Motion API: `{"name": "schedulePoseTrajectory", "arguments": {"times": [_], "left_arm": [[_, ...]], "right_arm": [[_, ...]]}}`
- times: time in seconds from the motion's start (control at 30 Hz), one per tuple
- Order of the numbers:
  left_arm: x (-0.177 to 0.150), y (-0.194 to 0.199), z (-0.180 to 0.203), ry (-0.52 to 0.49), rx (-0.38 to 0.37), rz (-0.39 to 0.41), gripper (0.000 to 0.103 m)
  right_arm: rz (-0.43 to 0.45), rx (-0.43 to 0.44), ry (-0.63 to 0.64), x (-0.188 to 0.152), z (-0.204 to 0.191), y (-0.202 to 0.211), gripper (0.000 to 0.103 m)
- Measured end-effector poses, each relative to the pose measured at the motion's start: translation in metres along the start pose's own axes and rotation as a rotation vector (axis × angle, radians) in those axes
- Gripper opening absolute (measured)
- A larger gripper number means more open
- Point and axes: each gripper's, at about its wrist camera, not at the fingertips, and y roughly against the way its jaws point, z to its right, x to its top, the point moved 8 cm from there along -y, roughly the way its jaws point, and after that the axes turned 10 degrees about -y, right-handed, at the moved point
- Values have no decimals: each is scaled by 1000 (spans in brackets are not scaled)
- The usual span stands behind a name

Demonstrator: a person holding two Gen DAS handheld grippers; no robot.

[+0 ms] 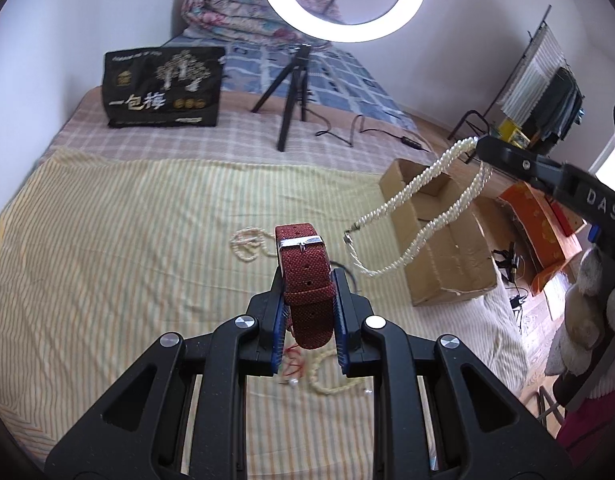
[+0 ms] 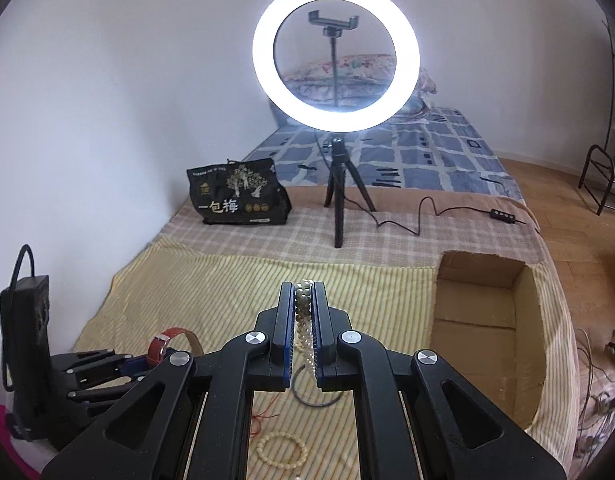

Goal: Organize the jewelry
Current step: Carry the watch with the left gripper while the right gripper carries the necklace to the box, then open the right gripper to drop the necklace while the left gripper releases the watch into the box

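Red woven watch strap (image 1: 305, 280) clamped upright in left gripper (image 1: 306, 304), above striped bedspread (image 1: 127, 240). Right gripper (image 2: 304, 320) pinches twisted pearl necklace (image 1: 419, 204), dangling just left of cardboard box (image 2: 487, 320). Bead bracelet (image 2: 282, 453) lies near, below.

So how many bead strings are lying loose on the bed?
2: one cream bead string beyond the red watch strap, another under the left gripper. More may be hidden beneath the grippers.
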Motion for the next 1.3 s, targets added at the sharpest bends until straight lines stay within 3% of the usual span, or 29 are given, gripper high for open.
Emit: {"name": "schedulePoseTrajectory", "arguments": {"times": [0.47, 0.87, 1.3], "left_arm": [[23, -27, 84, -66, -129, 7, 19], [31, -79, 169, -150, -232, -21, 19], [21, -129, 206, -199, -247, -88, 19]], "right_arm": [[107, -142, -125, 31, 102, 44, 6], [75, -257, -209, 24, 189, 40, 6], [19, -279, -244, 10, 231, 18, 6]]}}
